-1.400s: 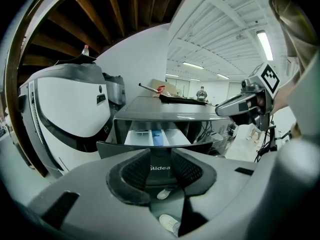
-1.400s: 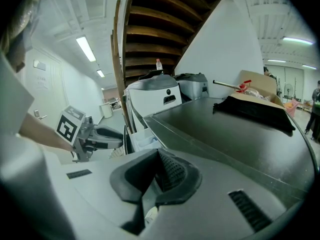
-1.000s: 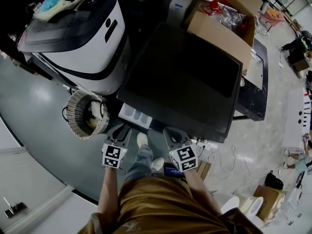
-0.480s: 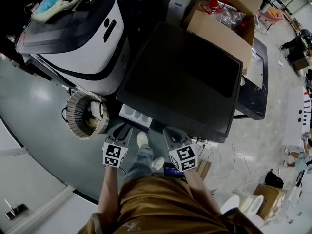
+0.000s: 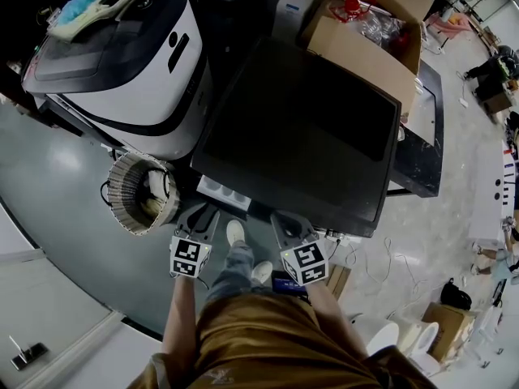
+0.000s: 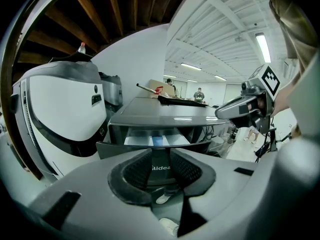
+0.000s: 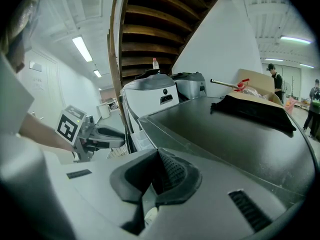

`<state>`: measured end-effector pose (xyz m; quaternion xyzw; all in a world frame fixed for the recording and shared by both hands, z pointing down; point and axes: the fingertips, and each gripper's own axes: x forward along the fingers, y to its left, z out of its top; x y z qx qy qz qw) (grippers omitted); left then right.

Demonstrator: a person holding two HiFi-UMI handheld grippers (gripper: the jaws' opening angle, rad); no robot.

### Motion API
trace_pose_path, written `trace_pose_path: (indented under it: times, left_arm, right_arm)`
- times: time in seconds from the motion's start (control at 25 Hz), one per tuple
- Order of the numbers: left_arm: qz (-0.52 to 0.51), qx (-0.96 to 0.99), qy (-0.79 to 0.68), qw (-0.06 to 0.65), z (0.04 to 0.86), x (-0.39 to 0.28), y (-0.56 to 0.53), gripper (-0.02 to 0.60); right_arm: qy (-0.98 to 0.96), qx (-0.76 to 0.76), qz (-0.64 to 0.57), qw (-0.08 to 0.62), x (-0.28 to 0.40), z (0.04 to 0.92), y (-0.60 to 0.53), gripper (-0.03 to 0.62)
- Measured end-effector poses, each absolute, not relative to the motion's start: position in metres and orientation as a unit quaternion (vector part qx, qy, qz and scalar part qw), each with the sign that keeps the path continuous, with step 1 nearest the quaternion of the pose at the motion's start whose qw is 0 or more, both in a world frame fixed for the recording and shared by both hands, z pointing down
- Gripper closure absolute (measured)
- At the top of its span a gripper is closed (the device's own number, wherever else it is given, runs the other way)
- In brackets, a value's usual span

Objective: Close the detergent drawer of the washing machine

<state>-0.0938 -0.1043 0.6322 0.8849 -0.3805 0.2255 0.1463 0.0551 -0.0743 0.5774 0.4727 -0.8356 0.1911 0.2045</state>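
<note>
The dark grey washing machine fills the middle of the head view. Its detergent drawer sticks out at the front left corner, showing white compartments. In the left gripper view the drawer is straight ahead, with a blue insert inside and the Midea front below it. My left gripper hangs just in front of the drawer without touching it; its jaws stand slightly apart and hold nothing. My right gripper is level with the machine's front edge, to the right of the drawer, and its pads meet with nothing between them.
A white top-loading washer stands to the left, with a woven basket on the floor in front of it. An open cardboard box rests behind the dark machine. The person's shoes stand between the grippers. Cables lie at the right.
The head view has drifted slightly. Both grippers and the drawer stay where they were.
</note>
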Motion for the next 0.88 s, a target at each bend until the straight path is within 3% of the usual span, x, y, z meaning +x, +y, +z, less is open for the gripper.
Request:
trace_pose_path:
  times: [0.88]
  left_arm:
    - [0.223, 0.89, -0.372, 0.139, 0.63, -0.084, -0.121, 0.449]
  right_arm:
    - [-0.831, 0.479, 0.193, 0.205, 0.063, 0.576, -0.082, 0.582]
